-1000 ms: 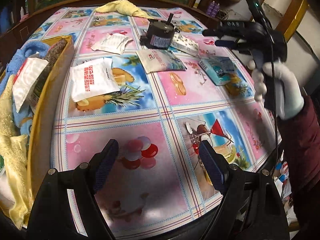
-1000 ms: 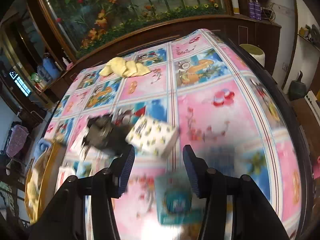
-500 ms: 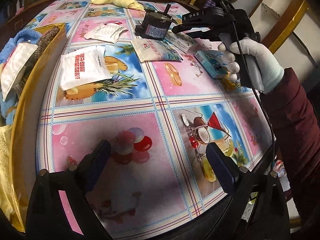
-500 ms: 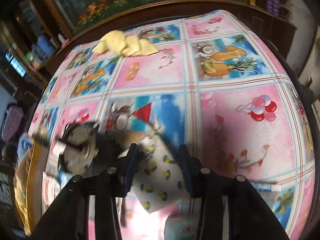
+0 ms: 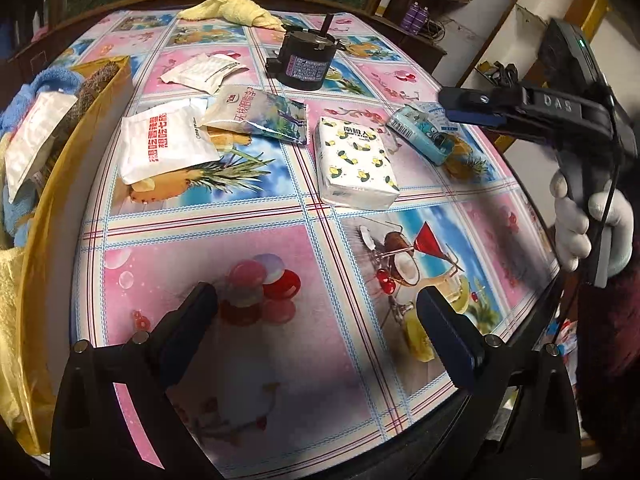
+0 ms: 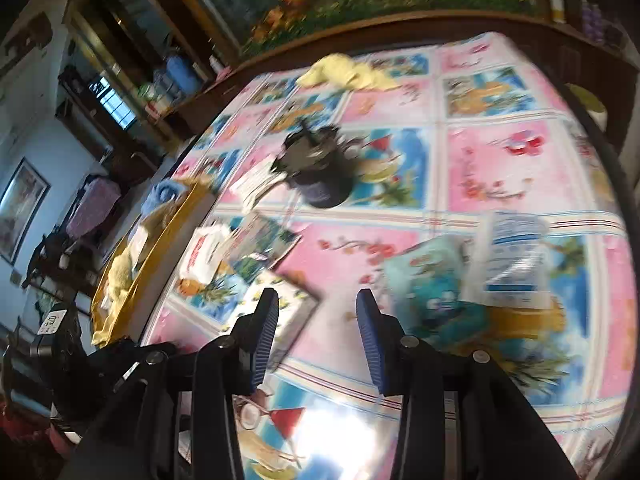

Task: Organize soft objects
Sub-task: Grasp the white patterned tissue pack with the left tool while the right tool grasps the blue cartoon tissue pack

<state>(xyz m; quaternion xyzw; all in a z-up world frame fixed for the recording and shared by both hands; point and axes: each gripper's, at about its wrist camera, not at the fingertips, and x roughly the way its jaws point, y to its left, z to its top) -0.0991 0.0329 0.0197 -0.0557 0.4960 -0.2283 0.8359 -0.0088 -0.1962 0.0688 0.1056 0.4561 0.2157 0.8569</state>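
Observation:
A white tissue pack with a lemon print (image 5: pixel 354 164) lies flat mid-table; it also shows in the right wrist view (image 6: pixel 290 310), just beyond the left finger. My right gripper (image 6: pixel 316 336) is open and empty above the table, seen from the left wrist view (image 5: pixel 474 108) over a teal tissue pack (image 5: pixel 426 136). My left gripper (image 5: pixel 318 332) is open and empty over the near table. A white pouch with red lettering (image 5: pixel 166 142), a printed snack bag (image 5: pixel 260 114) and a small white sachet (image 5: pixel 204 72) lie at left centre. A yellow towel (image 5: pixel 230 10) lies at the far edge.
A yellow basket (image 5: pixel 44 208) at the left edge holds blue and yellow cloths and a white pack. A black motor (image 5: pixel 306 62) stands at the back centre. A clear blue-printed packet (image 6: pixel 514 256) lies beside the teal pack.
The lemon-print tissue pack, which sat between the right gripper's fingers half a second ago, now lies free mid-table. The right gripper has let go, opened and drawn back to the right.

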